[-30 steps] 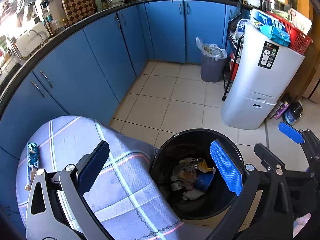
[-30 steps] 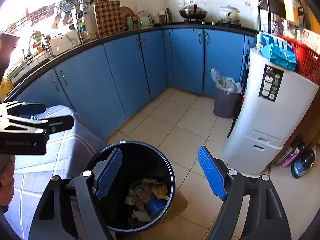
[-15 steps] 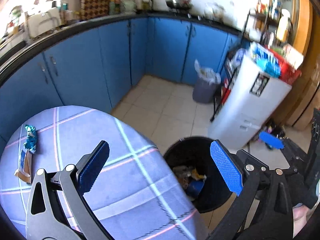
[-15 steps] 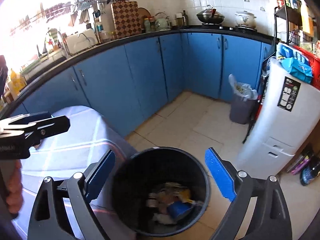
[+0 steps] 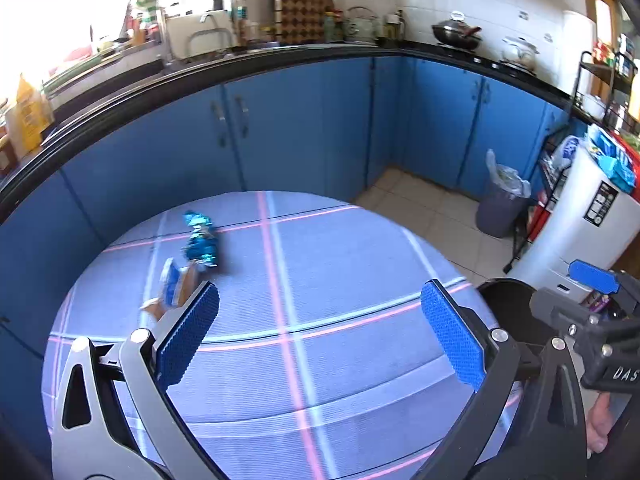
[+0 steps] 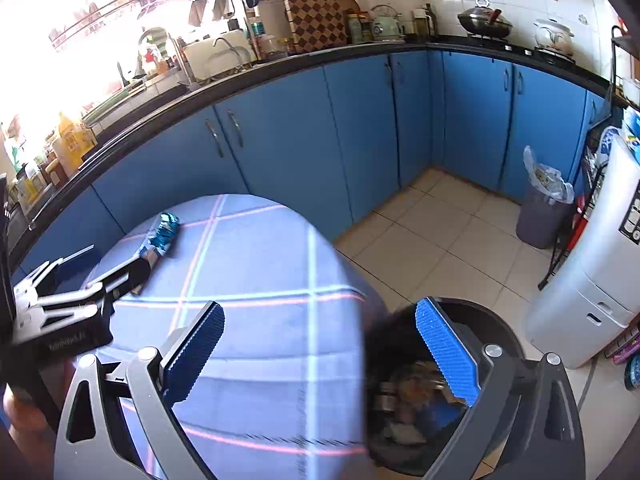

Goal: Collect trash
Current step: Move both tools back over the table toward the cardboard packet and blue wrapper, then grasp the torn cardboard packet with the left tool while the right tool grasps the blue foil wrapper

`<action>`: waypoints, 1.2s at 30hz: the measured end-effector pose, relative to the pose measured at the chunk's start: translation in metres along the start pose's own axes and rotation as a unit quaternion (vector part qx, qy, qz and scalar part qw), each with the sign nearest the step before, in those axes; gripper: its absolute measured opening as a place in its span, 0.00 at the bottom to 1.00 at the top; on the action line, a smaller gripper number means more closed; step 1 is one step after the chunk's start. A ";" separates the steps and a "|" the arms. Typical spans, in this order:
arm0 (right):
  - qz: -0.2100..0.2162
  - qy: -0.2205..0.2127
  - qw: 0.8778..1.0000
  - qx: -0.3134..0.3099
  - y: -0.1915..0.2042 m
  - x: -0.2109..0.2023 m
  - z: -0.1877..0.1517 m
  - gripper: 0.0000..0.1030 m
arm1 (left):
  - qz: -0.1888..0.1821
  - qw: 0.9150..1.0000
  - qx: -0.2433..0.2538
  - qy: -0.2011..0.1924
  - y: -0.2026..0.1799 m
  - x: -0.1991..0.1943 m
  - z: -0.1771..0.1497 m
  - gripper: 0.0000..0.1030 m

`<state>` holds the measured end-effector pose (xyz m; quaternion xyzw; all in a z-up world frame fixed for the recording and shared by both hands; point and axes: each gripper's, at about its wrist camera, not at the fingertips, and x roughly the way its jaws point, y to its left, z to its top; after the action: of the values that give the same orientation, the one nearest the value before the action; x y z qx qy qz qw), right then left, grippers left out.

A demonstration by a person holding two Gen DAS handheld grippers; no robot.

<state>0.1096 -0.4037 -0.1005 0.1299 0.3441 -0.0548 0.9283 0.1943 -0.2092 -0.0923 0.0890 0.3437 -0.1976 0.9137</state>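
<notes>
A crumpled blue foil wrapper and a torn blue-and-brown carton piece lie on the round table with the checked blue cloth. My left gripper is open and empty above the cloth, right of the trash. The wrapper also shows in the right wrist view, with the left gripper beside it. My right gripper is open and empty over the table edge and the black bin, which holds several pieces of trash.
Blue cabinets under a black counter curve behind the table. A grey bin with a plastic liner stands on the tiled floor. A white appliance stands at the right, close to the black bin.
Both grippers have swung left from the black bin toward the table. The wrapper and carton piece now sit much nearer my left gripper. Both stay open.
</notes>
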 end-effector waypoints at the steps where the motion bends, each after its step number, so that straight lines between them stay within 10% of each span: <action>1: -0.011 -0.008 1.000 -0.006 0.007 0.002 0.001 0.91 | 0.003 1.000 -0.001 0.000 0.005 -0.001 -0.001 0.97; 8: -0.052 -0.058 0.994 -0.075 0.049 0.000 0.001 0.91 | 0.002 1.000 -0.012 -0.003 0.030 -0.009 -0.008 0.97; 36: -0.034 -0.019 0.990 -0.136 0.141 0.052 0.003 0.91 | 0.022 0.996 -0.082 0.028 0.126 0.010 -0.035 0.97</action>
<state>0.1781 -0.2693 -0.1035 -0.0104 0.3349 -0.0411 0.9413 0.2335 -0.0878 -0.1213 0.0271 0.3823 -0.1463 0.9120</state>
